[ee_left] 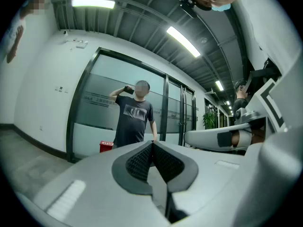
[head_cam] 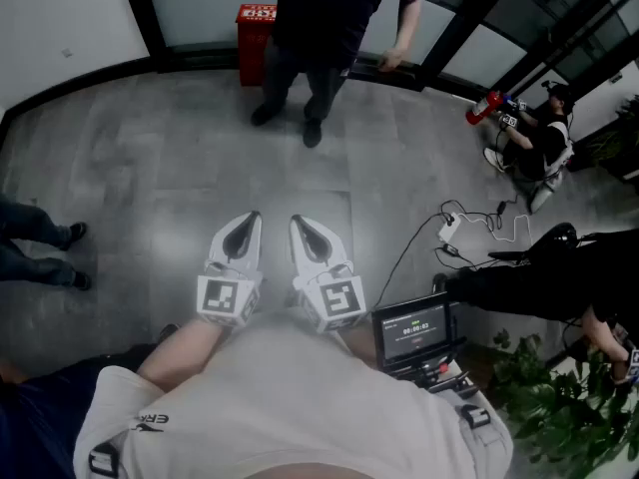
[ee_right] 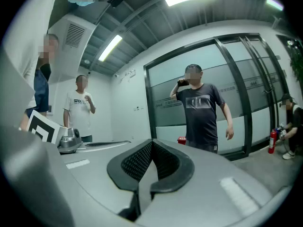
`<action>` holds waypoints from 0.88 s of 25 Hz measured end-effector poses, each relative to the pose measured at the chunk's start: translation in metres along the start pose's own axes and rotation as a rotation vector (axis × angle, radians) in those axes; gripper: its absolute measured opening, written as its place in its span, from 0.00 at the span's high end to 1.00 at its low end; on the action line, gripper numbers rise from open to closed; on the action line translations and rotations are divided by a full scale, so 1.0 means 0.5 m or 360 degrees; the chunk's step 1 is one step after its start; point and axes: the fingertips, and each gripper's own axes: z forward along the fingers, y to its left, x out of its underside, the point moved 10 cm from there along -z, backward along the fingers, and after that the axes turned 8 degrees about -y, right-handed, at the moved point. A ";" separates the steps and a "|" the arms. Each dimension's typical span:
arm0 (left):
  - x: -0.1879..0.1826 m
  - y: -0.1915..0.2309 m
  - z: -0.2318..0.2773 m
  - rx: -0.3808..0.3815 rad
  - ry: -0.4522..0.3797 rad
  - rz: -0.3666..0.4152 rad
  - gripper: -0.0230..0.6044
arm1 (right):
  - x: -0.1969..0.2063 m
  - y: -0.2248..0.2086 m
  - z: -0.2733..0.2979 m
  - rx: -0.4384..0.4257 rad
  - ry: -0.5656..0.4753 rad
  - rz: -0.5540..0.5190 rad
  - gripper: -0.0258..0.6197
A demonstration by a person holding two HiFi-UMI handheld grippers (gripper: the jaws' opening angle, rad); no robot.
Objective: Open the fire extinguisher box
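Fire extinguisher box (head_cam: 256, 30) well ahead of left tool (head_cam: 248, 226), right tool (head_cam: 301, 228); both closed, empty.

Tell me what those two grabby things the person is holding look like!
The left tool and right tool are pale grey, smooth and pointed like beaks, with dark ribbed pads inside. Each carries a white cube printed with black square markers. The person wears a white short-sleeved shirt.

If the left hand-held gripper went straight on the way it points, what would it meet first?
Most likely the standing person in the dark T-shirt; the left hand-held gripper points across the floor at them. The red fire extinguisher box sits just left of that line.
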 end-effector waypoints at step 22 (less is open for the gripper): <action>0.065 0.020 0.337 -0.0147 0.0069 0.0011 0.96 | 0.007 -0.306 0.214 -0.0070 0.0085 0.0025 0.94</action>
